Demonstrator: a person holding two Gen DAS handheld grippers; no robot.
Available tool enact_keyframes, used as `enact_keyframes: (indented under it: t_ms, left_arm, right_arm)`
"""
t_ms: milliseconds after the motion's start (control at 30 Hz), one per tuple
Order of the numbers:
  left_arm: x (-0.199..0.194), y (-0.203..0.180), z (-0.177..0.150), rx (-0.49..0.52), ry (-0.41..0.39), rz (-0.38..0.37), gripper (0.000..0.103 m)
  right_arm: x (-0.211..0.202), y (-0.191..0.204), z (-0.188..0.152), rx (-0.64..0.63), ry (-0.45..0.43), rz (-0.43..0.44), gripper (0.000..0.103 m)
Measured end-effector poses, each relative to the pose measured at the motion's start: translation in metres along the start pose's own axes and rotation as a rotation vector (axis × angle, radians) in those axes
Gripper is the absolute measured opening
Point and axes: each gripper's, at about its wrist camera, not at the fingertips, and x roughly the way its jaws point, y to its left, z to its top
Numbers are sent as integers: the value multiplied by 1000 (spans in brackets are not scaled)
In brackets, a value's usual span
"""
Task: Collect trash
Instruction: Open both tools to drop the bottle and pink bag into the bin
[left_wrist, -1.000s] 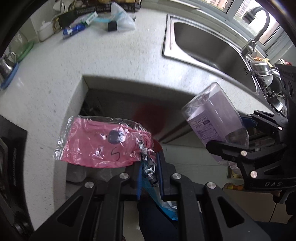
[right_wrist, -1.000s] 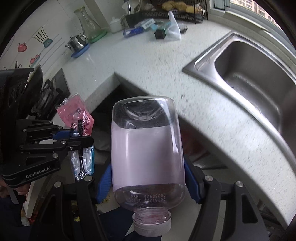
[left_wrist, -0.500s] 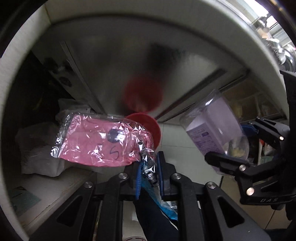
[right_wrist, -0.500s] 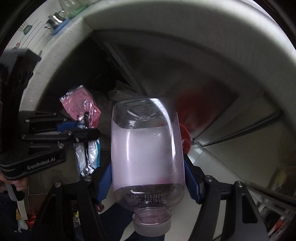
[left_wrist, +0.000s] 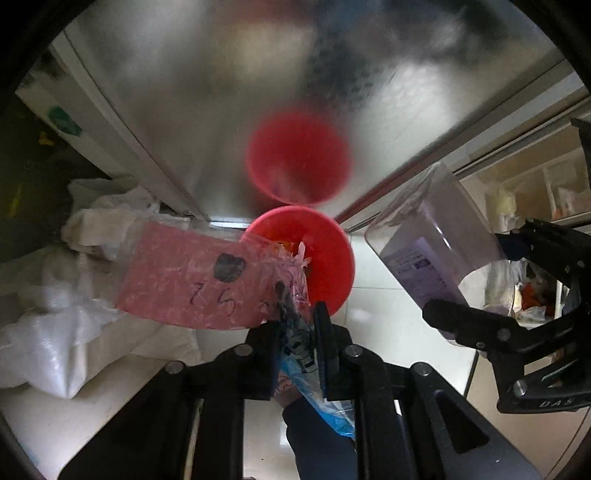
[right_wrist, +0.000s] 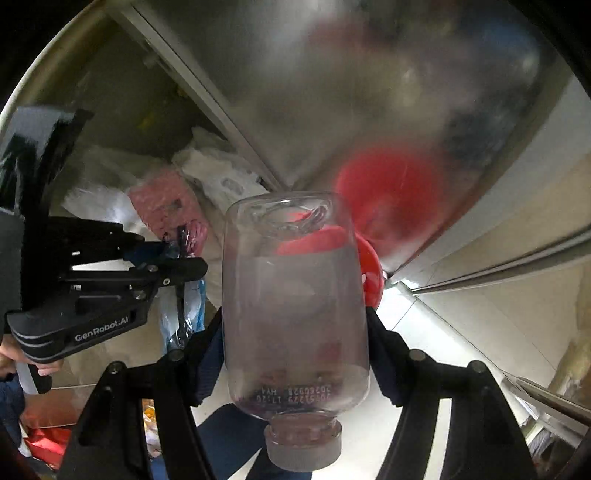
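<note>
My left gripper (left_wrist: 295, 317) is shut on a crumpled pink plastic wrapper (left_wrist: 192, 284) and a blue wrapper (left_wrist: 310, 373), holding them just left of and above a red trash bin (left_wrist: 328, 258) on the floor. The left gripper also shows in the right wrist view (right_wrist: 177, 258). My right gripper (right_wrist: 295, 332) is shut on a clear plastic bottle (right_wrist: 295, 314), held cap toward the camera, with the red bin (right_wrist: 369, 273) right behind it. The bottle also shows in the left wrist view (left_wrist: 432, 243), to the right of the bin.
A brushed metal cabinet door (left_wrist: 258, 92) stands behind the bin and mirrors it. White bags (left_wrist: 55, 332) lie in the open cabinet at the left. Open shelving (left_wrist: 524, 199) with clutter is at the right. The floor is pale tile (left_wrist: 388, 317).
Both grippers have dropped from above the counter and sink to floor level in front of the cabinet. The red bin is now close and larger. Both loads stay held.
</note>
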Motion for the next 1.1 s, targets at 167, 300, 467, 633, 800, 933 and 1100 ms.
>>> enact_keyframes:
  t_ms: [167,300,467,633,800,933,1100]
  left_arm:
    - [55,10,-1,33,19,10,13]
    - [100,24,-1,15,40,8,13]
    - [138,35,-1,12,55,3,13]
    - [166,35,3,7,43,-21,13]
    - [181,37,7,-2,47,-29,23]
    - [182,39,8,-25,45,-45,33]
    - [176,35,5,-19,45,-33,51]
  right_arm:
    - [55,-10,-4,-1,15,0,66]
    - [99,-17,-4,23,37,-5,66]
    - [136,-25,-2,35,63,-11,66]
    - [152,-28,-6,11,67,-13,66]
    - [159,-38,-11,31,71,-18,67]
    - [149,-47,-20,25,71,-20,67]
    - [140,-47,-26,8,77,-39,67]
